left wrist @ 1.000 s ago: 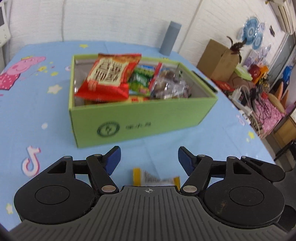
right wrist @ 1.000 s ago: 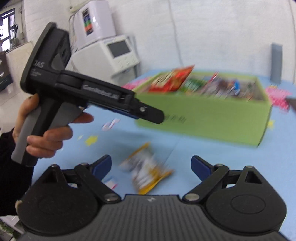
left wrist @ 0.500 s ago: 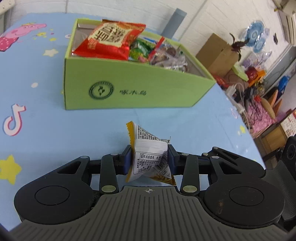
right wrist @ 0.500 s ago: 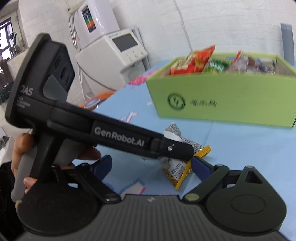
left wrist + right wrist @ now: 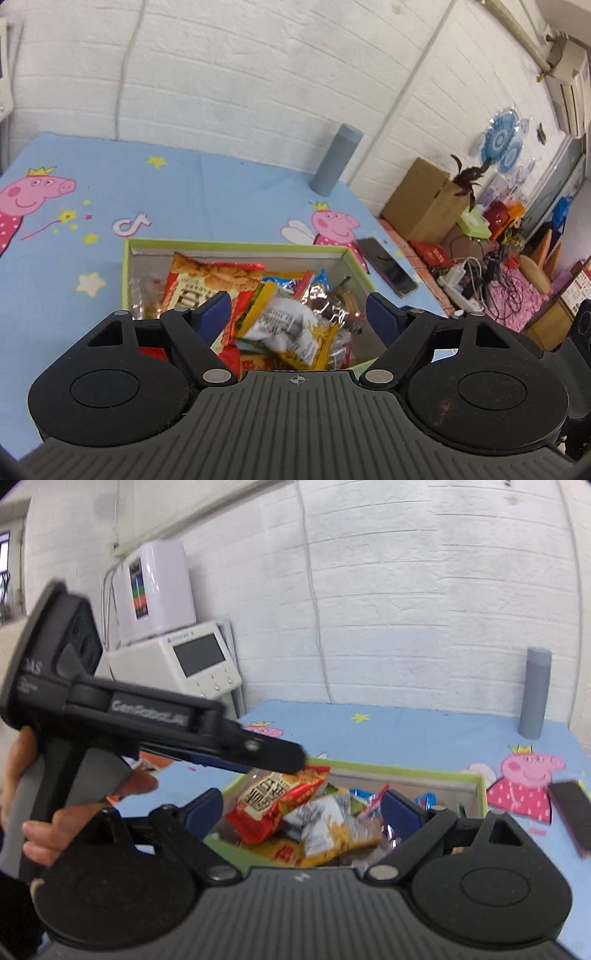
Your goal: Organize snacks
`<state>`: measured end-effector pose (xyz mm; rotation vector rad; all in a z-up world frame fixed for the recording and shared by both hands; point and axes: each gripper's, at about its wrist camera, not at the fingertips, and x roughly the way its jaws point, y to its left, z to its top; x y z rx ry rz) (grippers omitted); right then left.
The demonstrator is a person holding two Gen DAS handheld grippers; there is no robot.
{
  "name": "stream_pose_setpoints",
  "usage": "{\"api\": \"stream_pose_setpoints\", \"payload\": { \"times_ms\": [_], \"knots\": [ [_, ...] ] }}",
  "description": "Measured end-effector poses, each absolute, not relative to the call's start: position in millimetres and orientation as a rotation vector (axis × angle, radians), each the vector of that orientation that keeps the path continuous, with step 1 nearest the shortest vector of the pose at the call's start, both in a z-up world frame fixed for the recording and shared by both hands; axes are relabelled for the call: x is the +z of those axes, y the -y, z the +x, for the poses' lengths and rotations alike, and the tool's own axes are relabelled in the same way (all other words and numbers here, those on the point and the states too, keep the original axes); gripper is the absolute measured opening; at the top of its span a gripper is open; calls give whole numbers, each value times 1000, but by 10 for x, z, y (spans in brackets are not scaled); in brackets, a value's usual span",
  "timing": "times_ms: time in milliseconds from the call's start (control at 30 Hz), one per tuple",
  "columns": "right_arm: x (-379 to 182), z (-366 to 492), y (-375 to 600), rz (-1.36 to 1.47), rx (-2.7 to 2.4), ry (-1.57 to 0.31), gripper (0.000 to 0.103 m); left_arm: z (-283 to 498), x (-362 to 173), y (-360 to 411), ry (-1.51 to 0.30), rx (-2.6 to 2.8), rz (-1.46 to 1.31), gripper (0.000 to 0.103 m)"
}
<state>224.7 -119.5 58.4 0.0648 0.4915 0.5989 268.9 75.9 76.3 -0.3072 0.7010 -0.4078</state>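
A green cardboard box full of snack packets sits on the blue cartoon tablecloth. A yellow-and-white snack packet lies on top of the pile, free of my fingers; it also shows in the right wrist view. A big red packet lies at the box's left side. My left gripper is open and empty, hovering over the box. My right gripper is open and empty, above the box's near edge. The left gripper's body crosses the right wrist view.
A grey cylinder stands at the table's far edge by the white brick wall. A dark phone lies right of the box. White machines stand left of the table. Cardboard boxes and clutter lie beyond the right edge.
My left gripper carried the yellow-and-white packet from the table up over the box, opened and let it go onto the pile. My right gripper rose and moved over the box.
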Motion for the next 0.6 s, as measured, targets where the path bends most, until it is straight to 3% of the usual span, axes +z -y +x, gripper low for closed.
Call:
{"api": "stream_pose_setpoints", "payload": {
  "times_ms": [367, 533, 600],
  "knots": [
    [-339, 1008, 1621, 219, 455, -671, 94, 1426, -1, -601, -777, -252, -177, 75],
    [-341, 659, 1749, 282, 307, -605, 94, 961, -155, -453, -768, -133, -125, 78],
    [-338, 482, 1793, 300, 171, -531, 100, 734, -167, -408, -735, -107, -141, 78]
  ]
}}
